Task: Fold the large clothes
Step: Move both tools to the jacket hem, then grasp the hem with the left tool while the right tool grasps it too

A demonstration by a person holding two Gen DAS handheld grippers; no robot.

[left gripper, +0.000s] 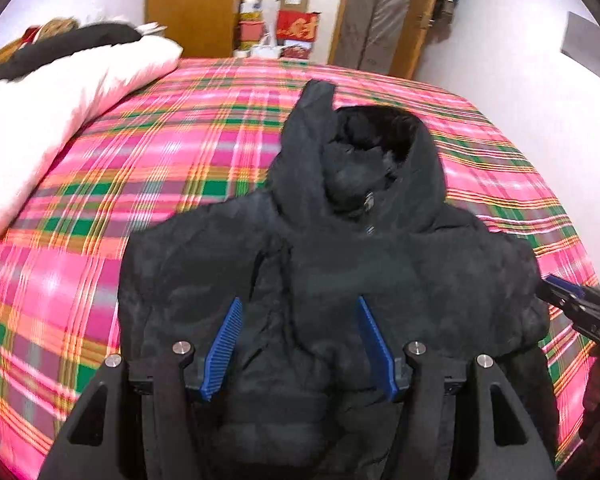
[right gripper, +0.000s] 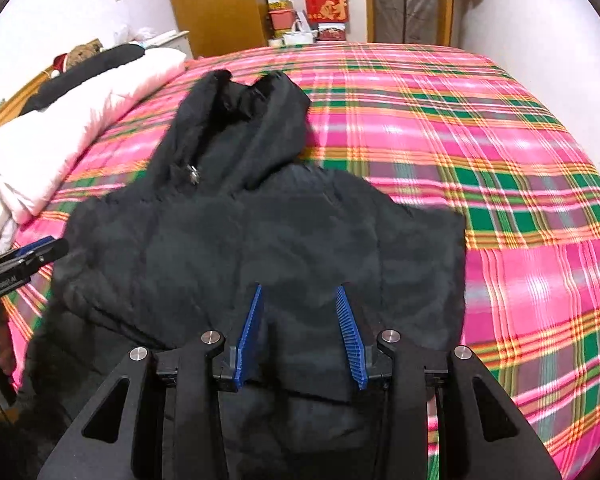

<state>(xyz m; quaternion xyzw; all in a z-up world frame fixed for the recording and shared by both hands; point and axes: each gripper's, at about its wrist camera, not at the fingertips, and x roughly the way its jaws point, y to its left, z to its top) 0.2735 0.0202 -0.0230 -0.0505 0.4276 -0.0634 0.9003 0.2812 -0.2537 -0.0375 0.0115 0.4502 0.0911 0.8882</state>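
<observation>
One black hooded padded jacket, one pink plaid-covered bed, one white folded quilt (far left), two grippers, each with two blue ribbed fingers.

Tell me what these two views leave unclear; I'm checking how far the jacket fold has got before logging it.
- Black jacket hem: left wrist view, hidden behind the left gripper body and the bottom edge.
- Sleeves: both views, dark fabric shows no clear outline.
- Right gripper in the left wrist view: cut off by the right edge.
- Items beyond the plaid bedspread: too small to identify.
</observation>
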